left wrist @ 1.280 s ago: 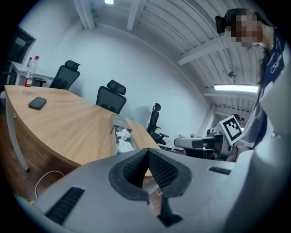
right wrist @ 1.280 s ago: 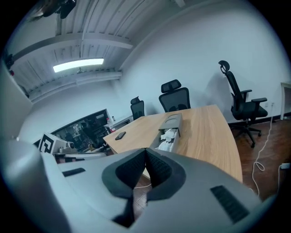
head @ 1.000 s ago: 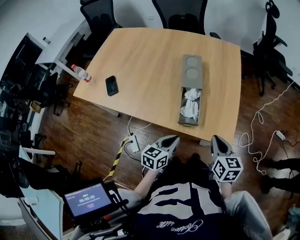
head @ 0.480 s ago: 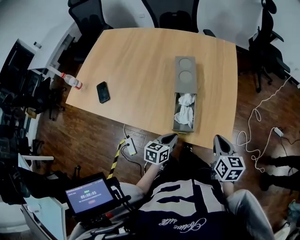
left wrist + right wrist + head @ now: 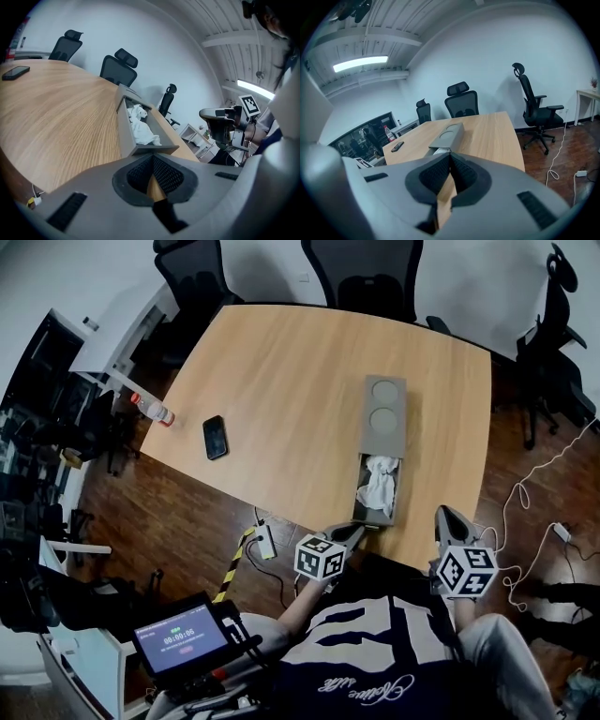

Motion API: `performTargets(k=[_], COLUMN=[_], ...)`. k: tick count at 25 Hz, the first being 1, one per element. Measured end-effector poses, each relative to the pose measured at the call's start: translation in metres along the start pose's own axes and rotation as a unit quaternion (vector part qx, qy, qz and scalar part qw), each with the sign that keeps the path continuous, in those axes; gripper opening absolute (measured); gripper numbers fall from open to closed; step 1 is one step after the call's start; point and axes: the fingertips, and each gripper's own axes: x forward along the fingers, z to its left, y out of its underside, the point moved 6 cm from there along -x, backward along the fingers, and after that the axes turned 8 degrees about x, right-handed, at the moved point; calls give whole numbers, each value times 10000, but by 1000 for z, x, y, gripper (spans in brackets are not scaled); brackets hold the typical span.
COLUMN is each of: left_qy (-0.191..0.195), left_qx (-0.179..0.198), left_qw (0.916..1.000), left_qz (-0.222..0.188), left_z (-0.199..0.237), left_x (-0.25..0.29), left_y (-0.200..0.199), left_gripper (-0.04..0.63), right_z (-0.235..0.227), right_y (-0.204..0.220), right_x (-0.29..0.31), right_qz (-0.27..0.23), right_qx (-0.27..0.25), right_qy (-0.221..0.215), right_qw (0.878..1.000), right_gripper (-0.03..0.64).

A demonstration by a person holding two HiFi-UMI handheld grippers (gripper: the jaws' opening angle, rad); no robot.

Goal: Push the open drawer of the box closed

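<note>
Drawer [image 5: 374, 517] of the grey box [image 5: 385, 413] stands pulled out toward the person, its front panel reaching almost to the near edge of the wooden table [image 5: 300, 390]. The table fills the middle of the head view, with black office chairs [image 5: 361, 273] along its far side and another [image 5: 553, 324] off to the right on the dark wood floor. The box lies lengthwise on the right part of the table and has two round recesses in its top. The left gripper [image 5: 354, 532] is held low at the near table edge, just beside the drawer's front. Its own view shows that panel [image 5: 150, 150] right above the jaw tips, but whether they touch it cannot be told. Its jaws are pressed together with nothing between them. The right gripper [image 5: 443, 517] is off the table's near right corner, apart from the box, its jaws likewise together and empty. Crumpled white material [image 5: 379, 486] lies inside the drawer. A black phone [image 5: 216, 437] lies flat on the left part of the table, well apart from the box. A clear bottle with a red cap [image 5: 152, 409] lies on its side at the table's left edge.
</note>
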Motion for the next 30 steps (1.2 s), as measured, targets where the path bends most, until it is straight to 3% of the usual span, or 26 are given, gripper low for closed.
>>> performTargets(k=[6,14,30], left_qy=[149,77,-226], left_qx=[-11,-77,8], left_qw=[9997,9988,9997], left_qz=[185,487,-54], left_z=[4,18,41], left_x=[0,13,44], left_y=[-7,-14,-71], left_gripper=[2,2,2], right_z=[-3,-44,-68], right_y=[-17,-31,-26], right_x=[26,54,38], right_qz=[56,9,80], right_qx=[1,246,481], right_qy=[-169,6,301], right_qw=[9998,9997,9984], right_gripper=[-2,-2,-2])
